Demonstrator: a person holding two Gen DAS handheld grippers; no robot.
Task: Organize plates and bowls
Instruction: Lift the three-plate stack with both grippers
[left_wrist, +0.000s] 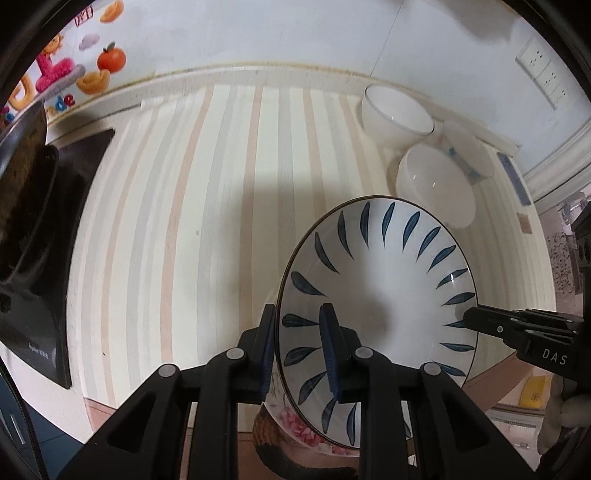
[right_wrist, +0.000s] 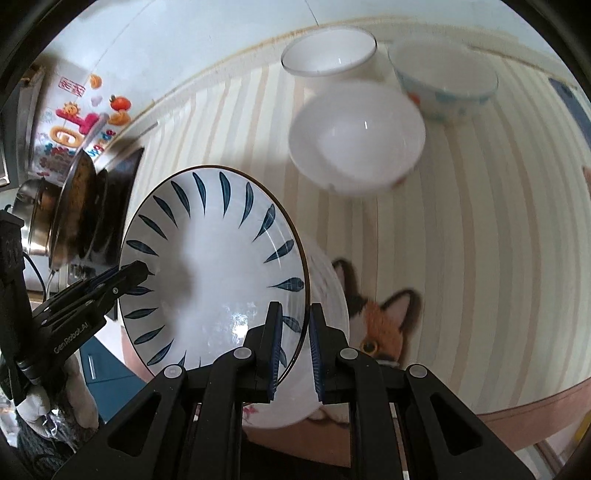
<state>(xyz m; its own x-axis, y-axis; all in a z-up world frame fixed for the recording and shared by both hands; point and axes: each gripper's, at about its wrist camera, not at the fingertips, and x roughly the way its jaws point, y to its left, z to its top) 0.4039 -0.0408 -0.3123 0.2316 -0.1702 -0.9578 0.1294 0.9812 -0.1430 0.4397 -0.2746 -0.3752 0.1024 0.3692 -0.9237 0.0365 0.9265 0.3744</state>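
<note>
Left tool (left_wrist: 297, 347) clamps the leaf-pattern bowl (left_wrist: 384, 280) rim at its 8 o'clock; right tool (right_wrist: 295, 347) clamps the rim at 4 o'clock. Bowl is held tilted over the striped desk (left_wrist: 207, 206). Three pale bowls (right_wrist: 354, 136) cluster at 1 o'clock, near the wall.

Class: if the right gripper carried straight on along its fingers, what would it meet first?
Already clamping the leaf-patterned bowl's rim, the right gripper would probably reach the plain white bowl first; depth is unclear.

Both claws (left_wrist: 301, 354) (right_wrist: 295, 350) clamped, facing inward
</note>
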